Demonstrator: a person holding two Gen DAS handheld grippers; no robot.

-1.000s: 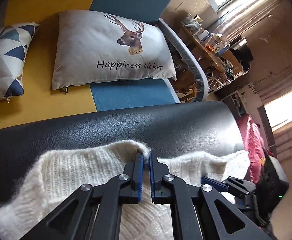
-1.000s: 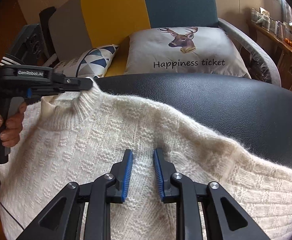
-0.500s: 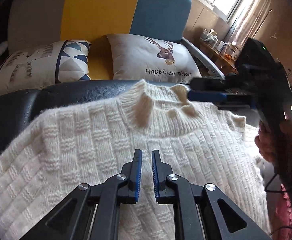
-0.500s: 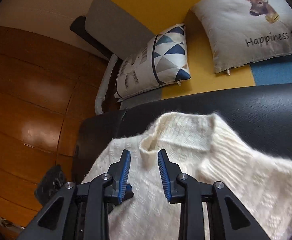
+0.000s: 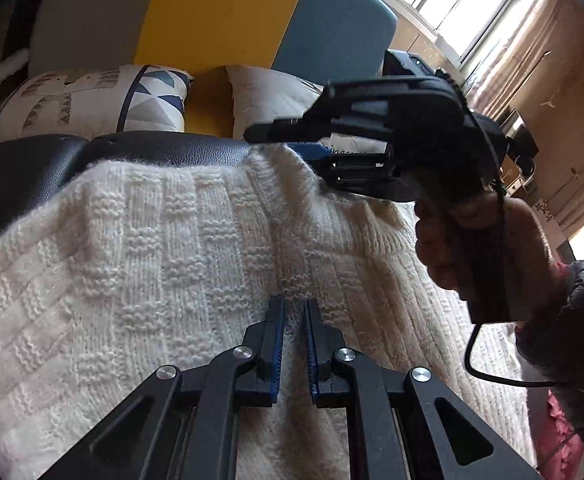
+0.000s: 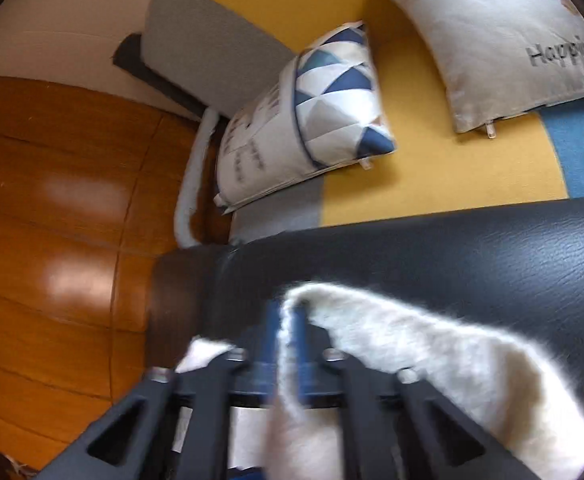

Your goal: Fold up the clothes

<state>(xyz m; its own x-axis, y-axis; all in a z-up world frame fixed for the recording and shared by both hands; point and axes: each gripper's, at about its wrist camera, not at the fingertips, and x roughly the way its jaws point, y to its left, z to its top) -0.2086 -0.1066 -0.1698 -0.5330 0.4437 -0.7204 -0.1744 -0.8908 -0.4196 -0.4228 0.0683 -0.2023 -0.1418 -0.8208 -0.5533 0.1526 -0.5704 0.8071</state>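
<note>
While the right claw [image 6: 286, 344] is clamped on a fold of the cream-white, block-patterned knitted sweater [image 5: 196, 264] at its far edge, the left claw [image 5: 292, 344] rests almost closed on the knit nearer the person, holding nothing that I can see. Around both claws the sweater lies spread over the black leather cushion [image 6: 471, 256]. I judge it soft, light and stretchy; hems and collar give better holds than loose middle cloth.

A black leather surface [image 5: 164, 150] (grained, slightly glossy) carries the spread cream knit sweater [image 5: 172, 260].
</note>
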